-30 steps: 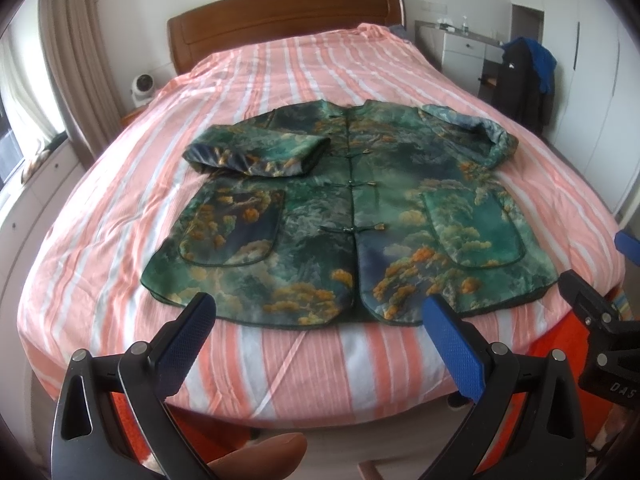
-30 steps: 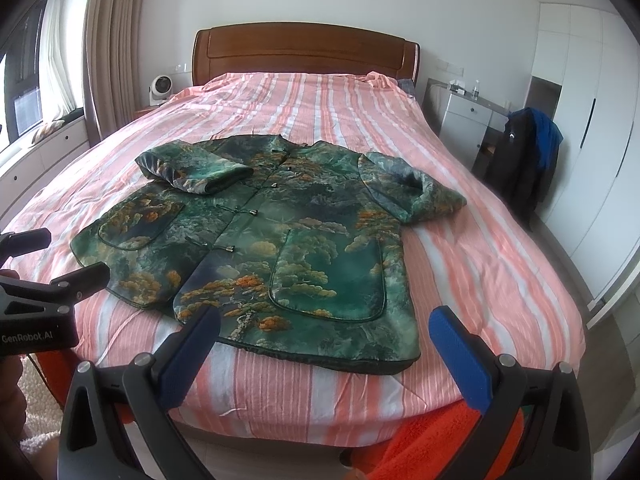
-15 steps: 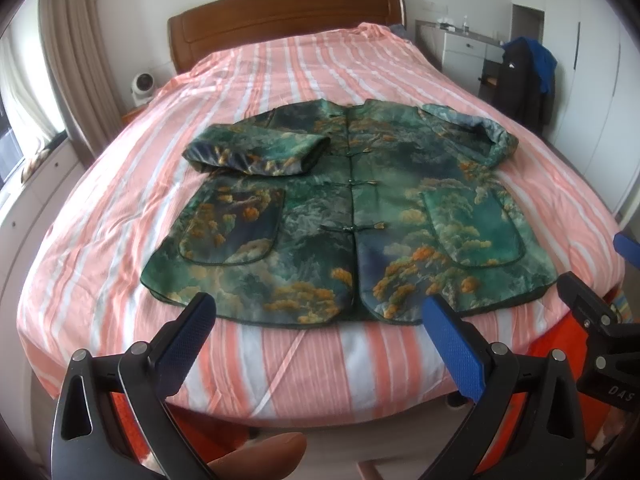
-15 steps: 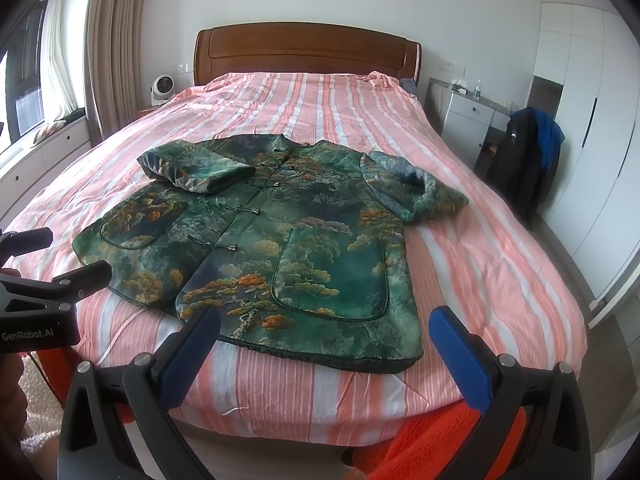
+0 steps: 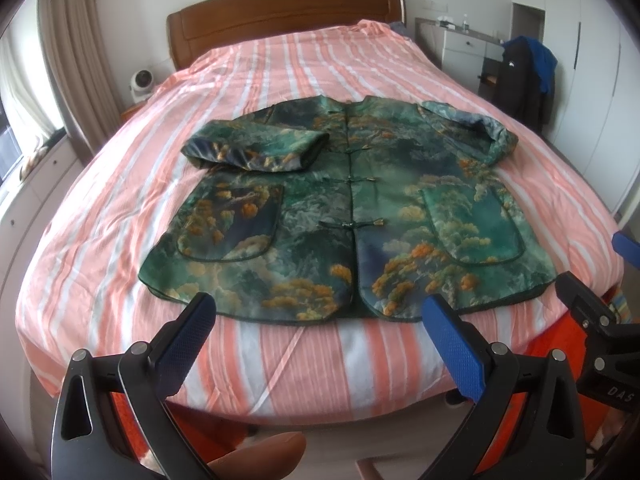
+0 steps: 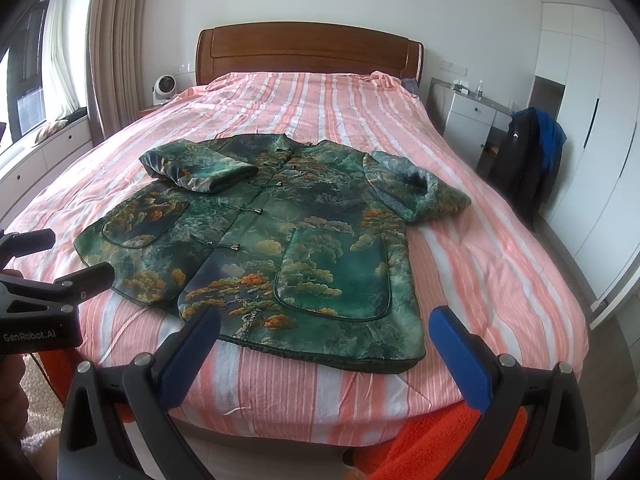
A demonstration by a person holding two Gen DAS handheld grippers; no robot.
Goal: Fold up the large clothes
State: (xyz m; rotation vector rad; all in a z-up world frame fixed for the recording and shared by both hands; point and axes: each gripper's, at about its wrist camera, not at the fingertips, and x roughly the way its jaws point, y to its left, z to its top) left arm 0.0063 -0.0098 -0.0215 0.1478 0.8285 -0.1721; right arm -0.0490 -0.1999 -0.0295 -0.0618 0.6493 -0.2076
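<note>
A: As I stand beside the person and follow the left wrist view, I see the left gripper [image 5: 316, 326] held above the foot of the bed [image 5: 100, 216], its two blue fingers [image 5: 452, 344] wide apart and holding nothing.

B: And the garment?

A: The green jacket [image 5: 352, 216] lies flat on the pink striped bedspread, front side up, with the knot buttons closed along the middle. Its hem is near the foot edge, just beyond the fingertips. One sleeve [image 5: 256, 148] is folded across the chest; the other sleeve [image 5: 472, 128] lies bent at the far side. At the right edge of this view a part of the right gripper [image 5: 600, 320] appears.

B: What does the right wrist view give?

A: The right gripper [image 6: 324, 326] is also spread open, empty, above the foot edge of the bed [image 6: 500, 248]. The jacket [image 6: 280, 236] lies in front of it, the pocket [image 6: 336, 272] close beyond the blue fingers [image 6: 460, 348]. The hem does not touch them, as far as I can judge. On the left the black body of the left gripper [image 6: 56, 280] is visible, beside the corner of the hem.

B: Something else in the room?

A: A wooden headboard [image 6: 308, 54] behind, a small white fan [image 6: 164, 88] beside it, and a dark coat [image 6: 528, 160] hanging near the white wardrobe [image 6: 592, 120].
</note>
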